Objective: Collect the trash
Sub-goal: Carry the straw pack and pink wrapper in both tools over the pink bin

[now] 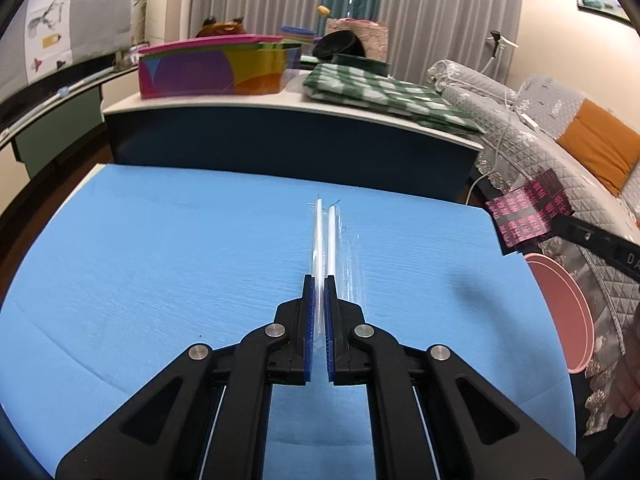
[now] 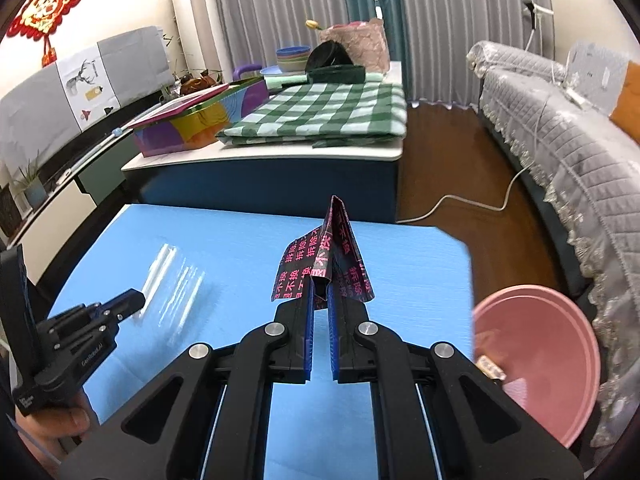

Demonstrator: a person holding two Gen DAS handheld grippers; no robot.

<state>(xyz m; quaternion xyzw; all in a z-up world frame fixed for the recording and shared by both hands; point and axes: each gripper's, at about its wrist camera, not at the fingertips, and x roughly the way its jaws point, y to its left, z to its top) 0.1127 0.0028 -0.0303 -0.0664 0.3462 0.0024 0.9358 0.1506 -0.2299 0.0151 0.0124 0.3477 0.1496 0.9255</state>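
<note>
A blue table top point(image 1: 160, 280) fills the lower field of both wrist views, with a white-topped cabinet point(image 2: 280, 152) behind it carrying a folded green checked cloth point(image 2: 320, 116) and a multicoloured box point(image 1: 212, 68). A grey quilted sofa point(image 2: 560, 140) runs along the right side of the room. Beside the table's right edge stands a pink basin point(image 2: 536, 360), with a small scrap lying inside it near its near rim (its nature cannot be made out). The left gripper point(image 1: 319, 280) has its blue pads drawn close together on a clear plastic sleeve of white straws point(image 1: 324, 240), which projects forward above the table top. The right gripper point(image 2: 320, 288) has its pads pinched on a black wrapper with pink characters point(image 2: 328, 256), the wrapper standing tented above the fingertips, over the table near its right edge and close to the basin. A hand point(image 2: 52, 420) holds the left gripper's handle.
</note>
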